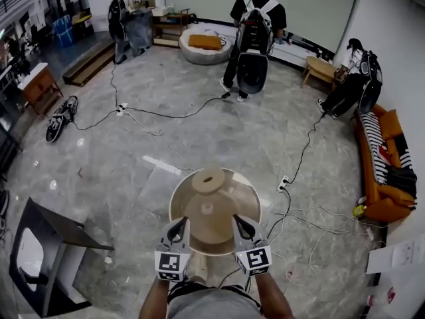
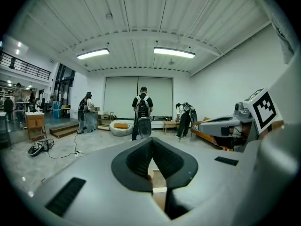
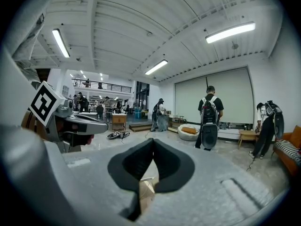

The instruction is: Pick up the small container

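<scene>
At the far edge of the round pale wooden table (image 1: 175, 210), the small round beige container (image 1: 208, 179) is sitting. The left gripper (image 1: 176, 229) and right gripper (image 1: 240, 224) are hovering by the near edge, jaws closed and empty.

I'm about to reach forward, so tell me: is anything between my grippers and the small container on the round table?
Nothing visible. The small container sits at the far side of the round table. Only open tabletop lies between it and the left gripper and the right gripper, both shut.
</scene>
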`<state>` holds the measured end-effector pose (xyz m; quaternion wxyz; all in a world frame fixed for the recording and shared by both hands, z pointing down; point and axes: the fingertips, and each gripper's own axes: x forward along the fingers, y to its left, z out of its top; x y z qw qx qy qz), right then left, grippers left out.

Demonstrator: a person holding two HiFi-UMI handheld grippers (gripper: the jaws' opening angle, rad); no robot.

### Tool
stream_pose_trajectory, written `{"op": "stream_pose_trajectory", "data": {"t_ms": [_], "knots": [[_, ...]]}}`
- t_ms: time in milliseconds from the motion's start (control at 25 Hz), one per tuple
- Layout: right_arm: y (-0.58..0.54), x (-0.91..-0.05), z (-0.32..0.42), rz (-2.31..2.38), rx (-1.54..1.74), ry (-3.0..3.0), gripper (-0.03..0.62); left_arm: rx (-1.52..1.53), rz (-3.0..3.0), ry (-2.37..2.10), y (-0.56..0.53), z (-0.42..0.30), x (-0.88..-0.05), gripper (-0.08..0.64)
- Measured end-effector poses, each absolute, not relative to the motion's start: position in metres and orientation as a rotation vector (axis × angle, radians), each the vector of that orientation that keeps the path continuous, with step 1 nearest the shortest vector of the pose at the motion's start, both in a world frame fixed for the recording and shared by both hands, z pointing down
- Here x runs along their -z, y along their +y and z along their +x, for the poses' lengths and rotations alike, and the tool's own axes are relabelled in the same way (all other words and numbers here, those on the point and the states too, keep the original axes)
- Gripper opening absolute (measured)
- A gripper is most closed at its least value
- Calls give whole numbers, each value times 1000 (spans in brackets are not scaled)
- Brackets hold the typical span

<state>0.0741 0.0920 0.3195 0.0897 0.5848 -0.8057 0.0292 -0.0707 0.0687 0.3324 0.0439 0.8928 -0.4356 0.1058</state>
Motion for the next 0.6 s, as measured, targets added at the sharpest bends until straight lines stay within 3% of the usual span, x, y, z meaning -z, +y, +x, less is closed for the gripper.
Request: {"op": "stream_pose_trajectory", "data": {"t_ms": [600], "knots": [[-14,-370,62,1730,-162,-2336,0,-365,2710,-1229,-45,-73,-387,18]]}}
